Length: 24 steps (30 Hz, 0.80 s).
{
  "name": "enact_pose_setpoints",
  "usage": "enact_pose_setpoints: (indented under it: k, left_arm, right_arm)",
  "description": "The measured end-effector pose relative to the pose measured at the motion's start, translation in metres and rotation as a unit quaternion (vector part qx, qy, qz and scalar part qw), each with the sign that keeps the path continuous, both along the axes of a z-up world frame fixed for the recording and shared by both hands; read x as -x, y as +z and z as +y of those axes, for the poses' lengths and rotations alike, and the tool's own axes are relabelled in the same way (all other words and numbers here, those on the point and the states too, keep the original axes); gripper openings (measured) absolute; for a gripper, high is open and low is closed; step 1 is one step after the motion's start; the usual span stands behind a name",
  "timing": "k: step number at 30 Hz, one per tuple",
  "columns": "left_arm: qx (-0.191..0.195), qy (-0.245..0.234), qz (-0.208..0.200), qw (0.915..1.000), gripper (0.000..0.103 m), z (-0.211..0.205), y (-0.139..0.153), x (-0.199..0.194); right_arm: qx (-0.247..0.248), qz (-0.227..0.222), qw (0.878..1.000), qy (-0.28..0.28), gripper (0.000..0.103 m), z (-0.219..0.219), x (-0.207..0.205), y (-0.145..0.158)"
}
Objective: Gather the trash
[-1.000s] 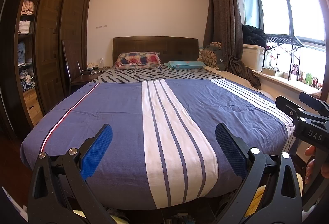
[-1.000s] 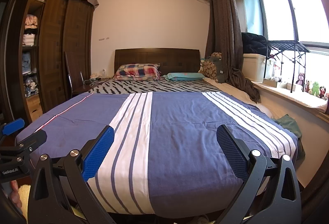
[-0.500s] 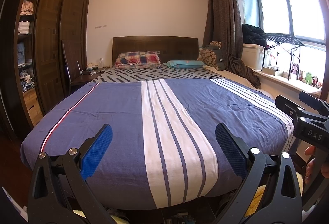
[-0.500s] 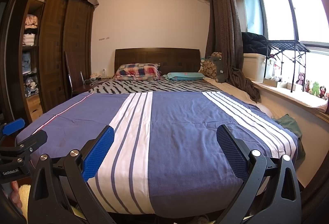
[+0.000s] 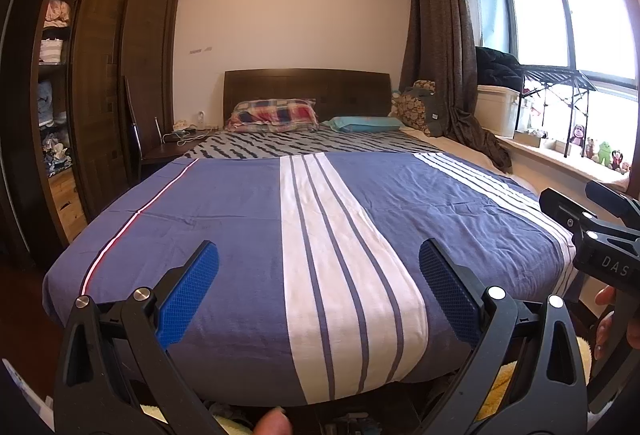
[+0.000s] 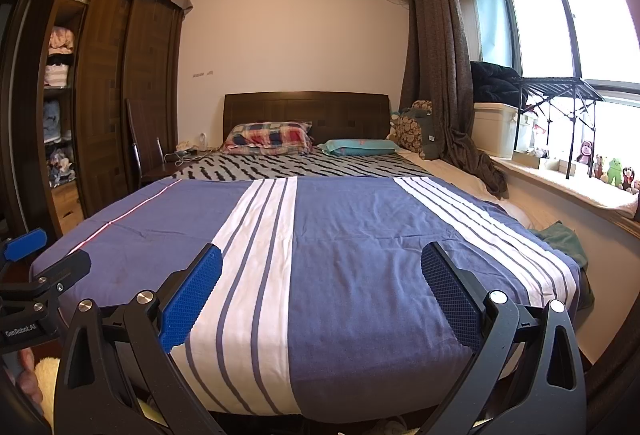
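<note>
Trash, nothing clearly visible yet; both pairs of black tongs with blue ribbed pads, left tongs (image 5: 319, 289) and right tongs (image 6: 321, 289), gape wide and empty at the foot of the bed with the blue, white-striped cover (image 6: 344, 235). My call: scan first, low and slow. Likely spots are the crumpled green cloth (image 6: 560, 239) by the sill and the dark floor under the bed edge (image 5: 344, 423)

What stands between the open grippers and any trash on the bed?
No trash shows on the bed cover, so no path can be judged. Left gripper and right gripper hover open at the foot of the bed, holding nothing.
</note>
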<state>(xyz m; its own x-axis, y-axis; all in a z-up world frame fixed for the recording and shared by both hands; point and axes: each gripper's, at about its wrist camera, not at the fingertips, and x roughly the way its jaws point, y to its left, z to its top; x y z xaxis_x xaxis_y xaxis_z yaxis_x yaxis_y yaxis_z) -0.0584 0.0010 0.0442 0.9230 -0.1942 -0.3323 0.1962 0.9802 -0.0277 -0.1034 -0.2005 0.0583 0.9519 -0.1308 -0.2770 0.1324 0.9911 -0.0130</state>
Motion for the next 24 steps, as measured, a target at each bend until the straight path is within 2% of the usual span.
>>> enact_pose_setpoints:
  k: [7,24]
  left_arm:
    - [-0.004,0.013,-0.007,0.9999,0.095,0.0015,0.0003,0.0022]
    - [0.002,0.002,-0.002,1.0000,0.095,0.0051,0.0001,0.0023]
  right_arm:
    - [0.000,0.000,1.000,0.000,0.100,0.0003,0.0000,0.0002]
    - [0.001,0.006,1.000,0.004,0.100,0.0034,-0.0040,-0.0035]
